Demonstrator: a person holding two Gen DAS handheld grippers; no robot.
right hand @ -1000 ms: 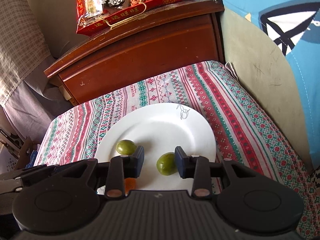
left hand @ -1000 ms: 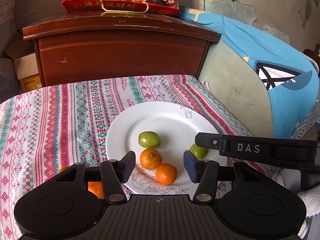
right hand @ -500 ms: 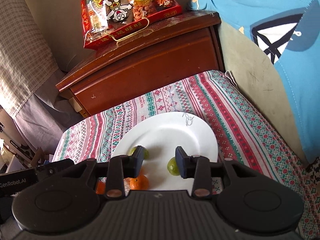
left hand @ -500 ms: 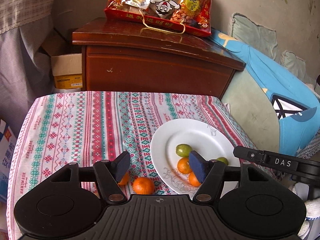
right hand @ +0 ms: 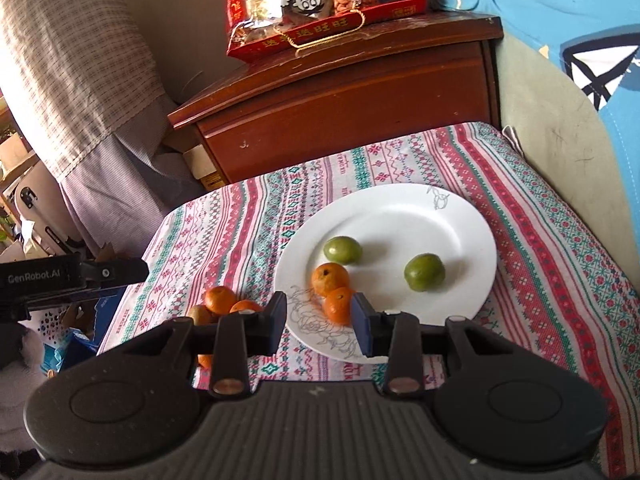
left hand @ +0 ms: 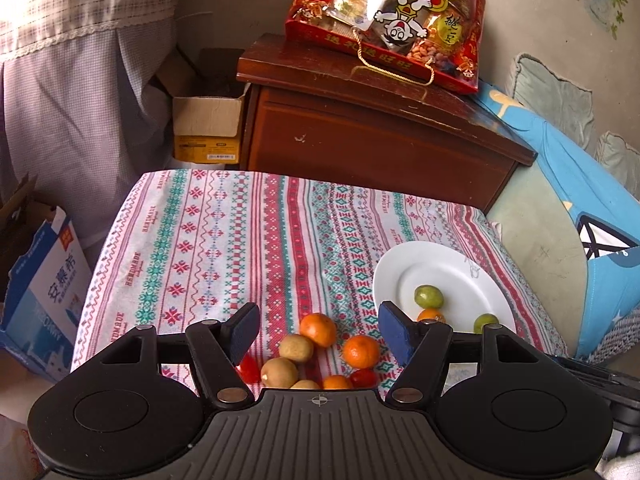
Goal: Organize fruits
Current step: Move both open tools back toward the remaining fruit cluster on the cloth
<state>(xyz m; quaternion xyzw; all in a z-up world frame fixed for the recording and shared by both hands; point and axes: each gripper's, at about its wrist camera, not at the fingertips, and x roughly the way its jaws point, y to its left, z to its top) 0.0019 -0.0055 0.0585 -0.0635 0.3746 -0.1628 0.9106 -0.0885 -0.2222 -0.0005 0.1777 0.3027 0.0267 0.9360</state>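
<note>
My left gripper (left hand: 318, 334) is open over a pile of loose fruit on the patterned cloth (left hand: 200, 240): oranges (left hand: 318, 329), tan fruits (left hand: 296, 347) and small red ones (left hand: 363, 377). Nothing is held. The white plate (left hand: 440, 252) lies to its right. In the right wrist view the plate (right hand: 400, 216) carries two green fruits (right hand: 342, 249) and two oranges (right hand: 330, 279). My right gripper (right hand: 320, 326) hovers at the plate's near rim. Its pads stand narrowly apart with nothing between them. The left gripper's black finger (right hand: 100, 274) shows at the left edge.
A brown wooden cabinet (left hand: 380, 140) stands behind the table with a red snack bag (left hand: 392, 20) on top. Cardboard boxes (left hand: 208, 128) and a blue carton (left hand: 40, 288) sit off the table's left edge. A blue cushion (left hand: 580, 200) is on the right.
Both grippers drew back from the plate. The left one swung left over the loose fruit pile and its jaws widened. The right one left a green fruit on the plate.
</note>
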